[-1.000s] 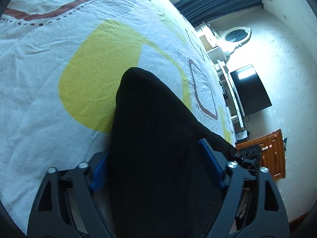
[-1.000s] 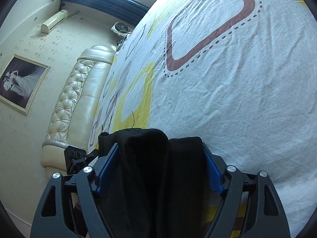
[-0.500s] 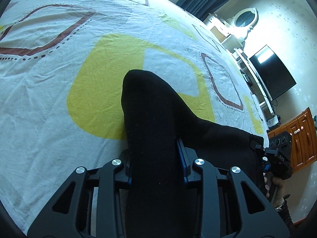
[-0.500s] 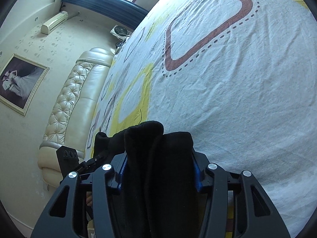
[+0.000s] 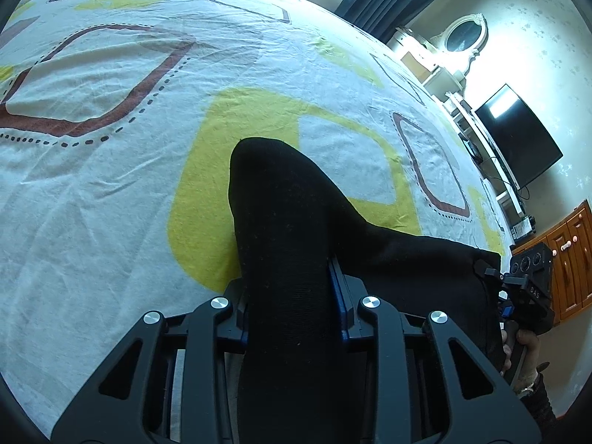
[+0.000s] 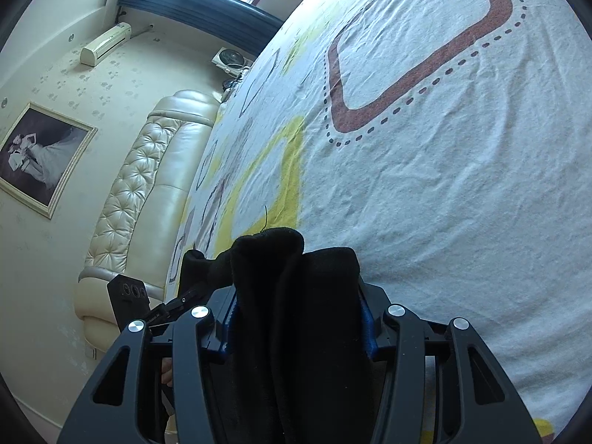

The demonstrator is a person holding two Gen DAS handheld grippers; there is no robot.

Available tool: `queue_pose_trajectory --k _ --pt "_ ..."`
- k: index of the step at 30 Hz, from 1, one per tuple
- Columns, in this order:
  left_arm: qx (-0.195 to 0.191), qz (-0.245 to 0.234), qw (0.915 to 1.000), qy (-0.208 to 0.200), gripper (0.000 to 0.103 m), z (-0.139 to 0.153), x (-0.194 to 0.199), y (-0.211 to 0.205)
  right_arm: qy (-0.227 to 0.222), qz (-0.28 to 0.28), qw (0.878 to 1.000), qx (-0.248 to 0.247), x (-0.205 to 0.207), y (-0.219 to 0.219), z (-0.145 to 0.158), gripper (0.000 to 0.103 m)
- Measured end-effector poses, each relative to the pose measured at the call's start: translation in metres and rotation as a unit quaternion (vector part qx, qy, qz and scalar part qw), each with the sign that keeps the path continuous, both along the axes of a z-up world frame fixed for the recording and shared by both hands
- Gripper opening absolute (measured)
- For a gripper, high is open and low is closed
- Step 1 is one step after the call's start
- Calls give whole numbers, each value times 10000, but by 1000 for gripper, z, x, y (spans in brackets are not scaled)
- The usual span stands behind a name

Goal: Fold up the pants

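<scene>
Patterned bedsheet (image 5: 111,203) beneath black pants (image 5: 292,259), pinched in both hand-held grippers (image 5: 292,318) (image 6: 296,318).

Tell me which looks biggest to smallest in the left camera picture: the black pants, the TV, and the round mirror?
1. black pants: biggest by far, though they sit right at the camera, which inflates them.
2. TV: mid-sized, far off by the wall.
3. round mirror: smallest, also far away.
</scene>
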State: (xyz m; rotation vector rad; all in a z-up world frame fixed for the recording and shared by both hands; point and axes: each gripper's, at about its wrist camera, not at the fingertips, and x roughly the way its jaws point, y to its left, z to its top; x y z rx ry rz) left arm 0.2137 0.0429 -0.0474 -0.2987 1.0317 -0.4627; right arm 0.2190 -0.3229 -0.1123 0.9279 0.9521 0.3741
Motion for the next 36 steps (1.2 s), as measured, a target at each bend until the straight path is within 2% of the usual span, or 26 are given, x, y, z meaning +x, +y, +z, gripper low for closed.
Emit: queue_pose_trajectory --k 22,36 --pt "-10 433 9990 -87 31 1 85 50 -91 81 9999 40 92 41 -7 50" --pt "-155 499 9986 -17 32 -6 121 61 -175 55 9997 156 115 44 -12 50"
